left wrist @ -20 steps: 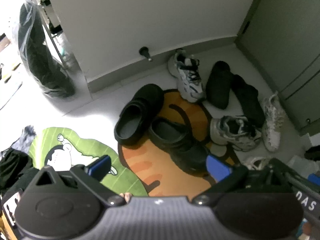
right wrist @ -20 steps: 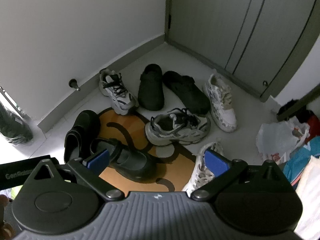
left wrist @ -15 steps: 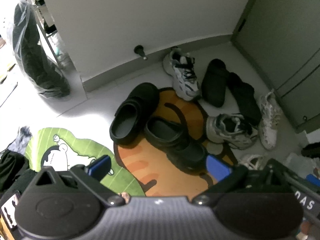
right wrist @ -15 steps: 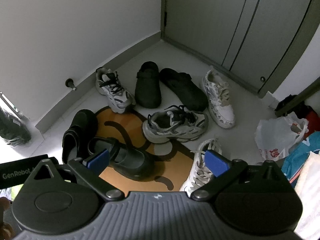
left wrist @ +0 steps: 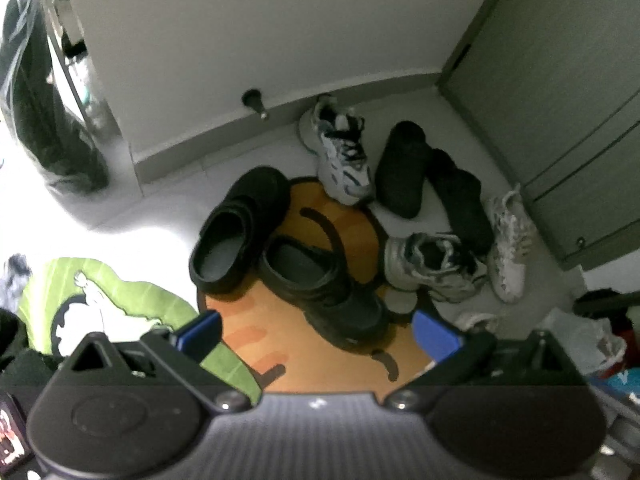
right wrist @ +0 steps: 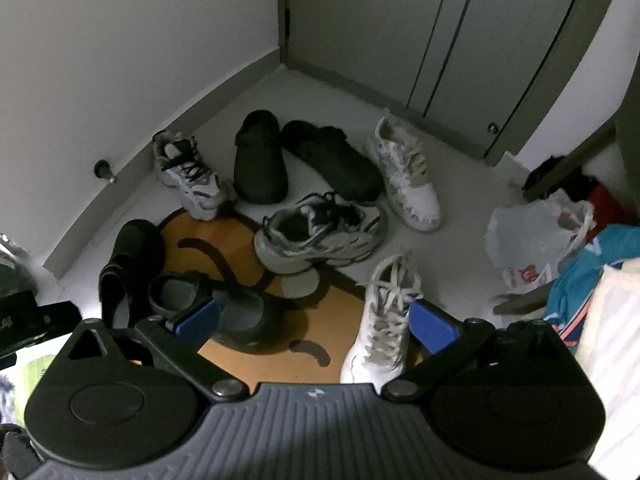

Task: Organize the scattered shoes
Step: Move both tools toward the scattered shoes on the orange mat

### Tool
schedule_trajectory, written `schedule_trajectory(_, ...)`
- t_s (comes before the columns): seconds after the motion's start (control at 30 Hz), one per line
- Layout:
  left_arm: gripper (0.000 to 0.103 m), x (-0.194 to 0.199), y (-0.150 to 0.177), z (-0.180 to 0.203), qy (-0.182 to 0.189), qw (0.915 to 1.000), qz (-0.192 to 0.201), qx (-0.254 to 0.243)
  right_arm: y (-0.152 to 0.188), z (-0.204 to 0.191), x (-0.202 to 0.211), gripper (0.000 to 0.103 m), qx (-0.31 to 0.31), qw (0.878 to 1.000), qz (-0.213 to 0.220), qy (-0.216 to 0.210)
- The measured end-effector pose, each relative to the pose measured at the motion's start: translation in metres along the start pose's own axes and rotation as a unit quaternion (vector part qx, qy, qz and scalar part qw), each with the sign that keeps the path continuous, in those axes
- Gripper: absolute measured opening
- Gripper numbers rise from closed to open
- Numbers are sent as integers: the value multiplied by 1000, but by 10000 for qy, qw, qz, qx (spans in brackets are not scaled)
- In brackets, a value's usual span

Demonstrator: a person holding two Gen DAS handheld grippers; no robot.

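Hovering above the floor, left tool (left wrist: 316, 330) has its blue pads wide apart, holding nothing; right tool (right wrist: 314, 322) is also spread wide and empty. Both look down on the scattered shoes.

Left wrist view: orange mat (left wrist: 352, 224) lies mid-floor. Black clog (left wrist: 240, 228) sits on the mat's left edge, opening toward the near side. A second black clog with strap (left wrist: 324, 284) lies just right of it, touching or almost touching, toe pointing near-right. Grey laced sneaker (left wrist: 342, 156) stands far, by the baseboard, toe on the mat's far edge. Two black slippers (left wrist: 402, 172) (left wrist: 462, 200) lie right of it, side by side, angled. Grey sneaker on its side (left wrist: 434, 266) rests at the mat's right edge. White patterned sneaker (left wrist: 508, 244) lies far right, near the cabinet doors (left wrist: 568, 92). Green mat (left wrist: 116, 312) is near left. Door stopper (left wrist: 254, 102) sticks out from the wall.

Right wrist view: another white sneaker (right wrist: 386, 316) lies near, just inside the right pad, toe toward the camera, partly on the mat. White plastic bag (right wrist: 532, 240) and some blue fabric (right wrist: 588, 276) sit at right.
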State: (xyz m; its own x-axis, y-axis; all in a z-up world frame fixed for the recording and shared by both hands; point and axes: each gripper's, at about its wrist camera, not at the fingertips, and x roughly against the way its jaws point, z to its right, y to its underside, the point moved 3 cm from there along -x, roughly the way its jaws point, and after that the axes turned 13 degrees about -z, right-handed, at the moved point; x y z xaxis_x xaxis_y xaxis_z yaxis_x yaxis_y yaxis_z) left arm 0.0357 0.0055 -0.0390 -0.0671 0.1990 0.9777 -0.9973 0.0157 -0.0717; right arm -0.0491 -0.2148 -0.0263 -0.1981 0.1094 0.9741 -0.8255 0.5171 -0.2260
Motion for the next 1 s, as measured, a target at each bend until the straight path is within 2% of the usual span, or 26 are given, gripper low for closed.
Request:
schedule_trajectory(0.17,102,-5,8,1,-38,10000,0,-25,-3,0,-4,103,-10,10000,-74,-51)
schedule_trajectory(0.33,102,-9,5,-3,-57,9999,-115,-65,0,1,-7,103,-27,9997,-179,-147)
schedule_trajectory(0.4,102,-10,1,-4,-5,10000,-84,-29,0,0,-8,103,-42,9997,-191,-154)
schedule_trajectory(0.53,102,-12,-1,-5,-170,9998,-62,-4,0,-4,-11,103,-56,9995,-252,-179)
schedule_trajectory(0.63,102,-13,-2,-3,-108,9999,-50,25,1,-7,-13,103,-71,9993,-313,-201)
schedule_trajectory(0.77,102,-17,-6,10,-211,9997,5,-122,-1,-13,-12,103,-15,9995,-269,-145)
schedule_trajectory(0.9,100,-19,-9,11,-52,9999,-33,-137,-2,-19,-12,103,42,9997,-226,-89)
schedule_trajectory(1.0,100,-20,-12,9,-81,9999,-21,-117,-4,-24,-11,103,84,9998,-193,-47)
